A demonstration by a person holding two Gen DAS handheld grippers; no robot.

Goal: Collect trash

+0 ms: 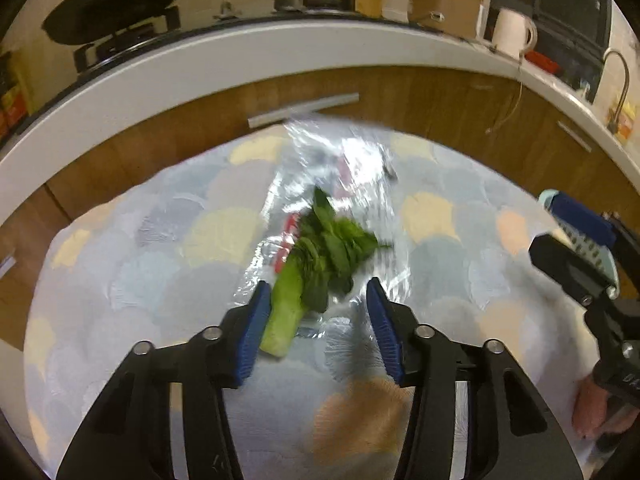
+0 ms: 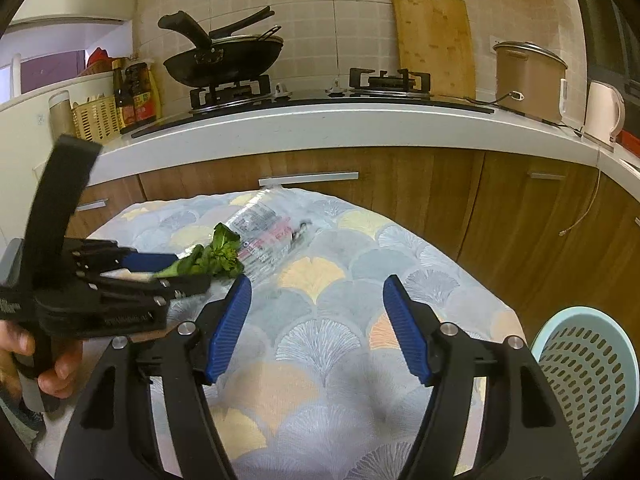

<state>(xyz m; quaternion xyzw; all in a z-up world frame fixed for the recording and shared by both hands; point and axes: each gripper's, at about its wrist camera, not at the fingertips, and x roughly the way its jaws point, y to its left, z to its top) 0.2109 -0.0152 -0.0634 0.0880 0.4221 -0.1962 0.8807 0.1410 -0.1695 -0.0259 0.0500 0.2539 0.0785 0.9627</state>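
The step in hand looks like the pickup of the first scrap: the left gripper (image 1: pixel 316 320) is tipped down over the table (image 1: pixel 120 280) with its jaws apart, and the pale stalk of a green vegetable (image 1: pixel 304 276) lies between them, close against the left pad while the right pad stands clear of it. From the right wrist view the stalk end seems to sit within the left gripper's fingers, yet the pads do not look pressed on it from both sides, so I judge it framed but not yet gripped; motion blur in the left view makes this uncertain. The right gripper (image 2: pixel 316 320) hangs empty and wide open over the patterned cloth, just beside the left one, with nothing between its pads. A pale blue basket (image 2: pixel 588 380) with a perforated wall stands at the table's right edge, probably the place for the trash. Just beyond the vegetable, partly under its leaves, lies a clear plastic wrapper (image 1: pixel 340 168) with red print, reaching toward the far edge of the table. Behind that are wooden cabinets and a counter with a wok. The next move calls for closing squarely on the firm stalk rather than the limp leaves, without pinching the wrapper along with it, then carrying it across to the basket.
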